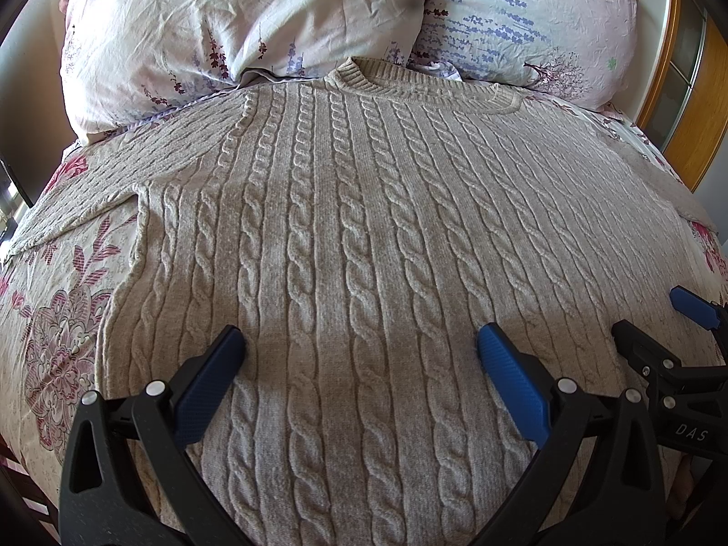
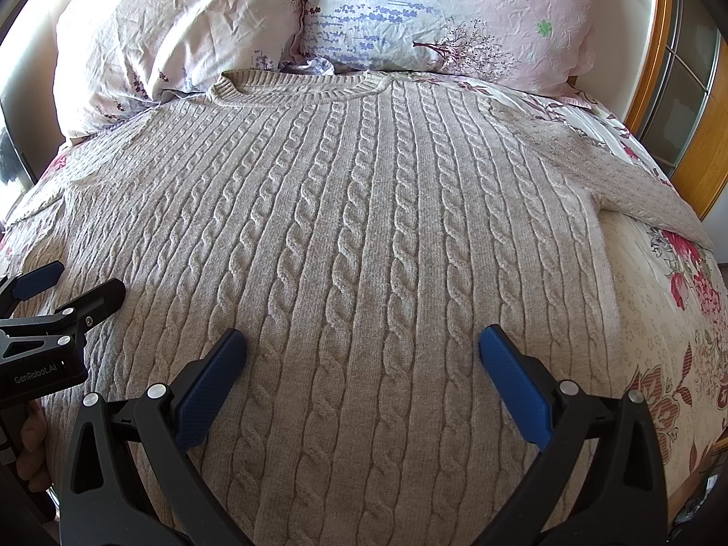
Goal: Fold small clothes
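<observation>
A beige cable-knit sweater (image 1: 346, 209) lies flat and face up on the bed, collar (image 1: 364, 75) toward the pillows, both sleeves spread out to the sides. It also fills the right wrist view (image 2: 355, 227). My left gripper (image 1: 359, 341) is open and empty, hovering over the sweater's lower left part. My right gripper (image 2: 361, 339) is open and empty over the lower right part. Each gripper shows at the edge of the other's view: the right one (image 1: 655, 314) and the left one (image 2: 86, 280).
Two floral pillows (image 1: 236, 32) (image 1: 523, 13) lie at the head of the bed behind the collar. A flowered bedsheet (image 2: 669, 318) shows beside the sweater. A wooden frame (image 2: 696, 136) stands at the right.
</observation>
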`<action>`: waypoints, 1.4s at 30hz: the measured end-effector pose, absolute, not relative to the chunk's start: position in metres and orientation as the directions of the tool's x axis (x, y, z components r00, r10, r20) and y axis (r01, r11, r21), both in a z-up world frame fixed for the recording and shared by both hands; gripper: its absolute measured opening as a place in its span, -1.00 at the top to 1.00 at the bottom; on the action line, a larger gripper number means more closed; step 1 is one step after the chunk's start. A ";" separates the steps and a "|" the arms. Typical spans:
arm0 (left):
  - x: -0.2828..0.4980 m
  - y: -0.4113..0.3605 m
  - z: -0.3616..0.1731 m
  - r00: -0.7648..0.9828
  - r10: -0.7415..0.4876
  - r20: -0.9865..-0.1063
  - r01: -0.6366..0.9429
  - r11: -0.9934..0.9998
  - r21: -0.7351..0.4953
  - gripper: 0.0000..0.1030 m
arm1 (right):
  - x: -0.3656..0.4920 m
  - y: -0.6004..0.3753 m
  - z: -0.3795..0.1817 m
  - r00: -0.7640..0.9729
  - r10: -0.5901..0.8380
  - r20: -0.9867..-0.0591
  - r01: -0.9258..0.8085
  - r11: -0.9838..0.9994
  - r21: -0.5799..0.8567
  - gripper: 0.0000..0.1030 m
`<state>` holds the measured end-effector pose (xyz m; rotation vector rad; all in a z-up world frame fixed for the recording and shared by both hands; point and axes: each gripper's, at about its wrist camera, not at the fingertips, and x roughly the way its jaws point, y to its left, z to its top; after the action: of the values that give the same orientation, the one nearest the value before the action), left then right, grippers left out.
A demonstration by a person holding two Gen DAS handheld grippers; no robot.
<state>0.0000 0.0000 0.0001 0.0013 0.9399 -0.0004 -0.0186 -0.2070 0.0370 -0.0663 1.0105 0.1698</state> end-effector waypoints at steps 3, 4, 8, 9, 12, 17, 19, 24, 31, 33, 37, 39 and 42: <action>0.000 0.000 0.000 0.590 0.000 -0.807 0.001 1.000 0.001 -0.97 | -0.019 -0.207 0.037 0.520 0.111 -0.847 -0.172 0.985 0.024 -0.97; 0.000 0.000 0.000 0.590 0.000 -0.807 0.001 1.000 0.001 -0.97 | -0.019 -0.207 0.037 0.520 0.111 -0.847 -0.172 0.985 0.023 -0.97; 0.000 0.000 0.000 0.590 0.000 -0.807 0.001 1.000 0.001 -0.97 | -0.019 -0.207 0.037 0.520 0.111 -0.847 -0.172 0.985 0.024 -0.97; 0.000 0.000 0.000 0.590 0.000 -0.807 0.001 1.000 0.001 -0.97 | -0.019 -0.207 0.037 0.520 0.111 -0.847 -0.172 0.985 0.023 -0.97; 0.000 0.000 0.000 0.590 0.000 -0.807 0.001 1.000 0.001 -0.97 | -0.018 -0.207 0.036 0.519 0.111 -0.847 -0.172 0.985 0.023 -0.97; 0.000 0.000 0.000 0.590 0.000 -0.807 0.001 1.000 0.001 -0.97 | -0.016 -0.209 0.036 0.508 0.124 -0.853 -0.195 0.980 0.026 -0.97; 0.000 0.000 0.000 0.590 0.000 -0.807 0.001 1.000 0.001 -0.97 | -0.019 -0.210 0.039 0.502 0.135 -0.854 -0.209 0.977 0.031 -0.97; 0.000 0.000 0.000 0.590 0.000 -0.808 0.001 1.000 0.001 -0.97 | -0.020 -0.211 0.037 0.503 0.150 -0.852 -0.232 0.972 0.034 -0.97; 0.006 0.002 0.002 0.571 -0.013 -0.821 0.025 1.000 0.001 -0.97 | 0.025 -0.296 0.067 0.548 0.182 -0.816 -0.062 0.982 0.178 -0.97; 0.009 0.006 0.004 0.563 -0.034 -0.826 0.046 0.999 -0.010 -0.97 | 0.047 -0.356 0.075 0.582 0.131 -0.802 0.100 0.968 0.231 -0.82; 0.015 0.015 0.012 0.568 -0.079 -0.819 0.033 0.997 -0.074 -0.97 | 0.084 -0.513 0.068 0.578 0.012 -0.816 0.507 0.778 0.370 -0.11; 0.019 0.028 0.023 0.596 -0.092 -0.798 -0.014 0.992 -0.125 -0.97 | 0.087 -0.569 0.058 0.557 -0.037 -0.830 0.645 0.650 0.403 -0.10; 0.028 0.056 0.041 0.646 -0.077 -0.759 -0.112 0.974 -0.195 -0.97 | 0.084 -0.626 0.043 0.519 -0.087 -0.851 0.767 0.488 0.418 -0.09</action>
<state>0.0283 0.0562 0.0406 -0.2333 0.8704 0.0200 0.0838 -0.6256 0.0434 0.9172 0.8764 -0.6088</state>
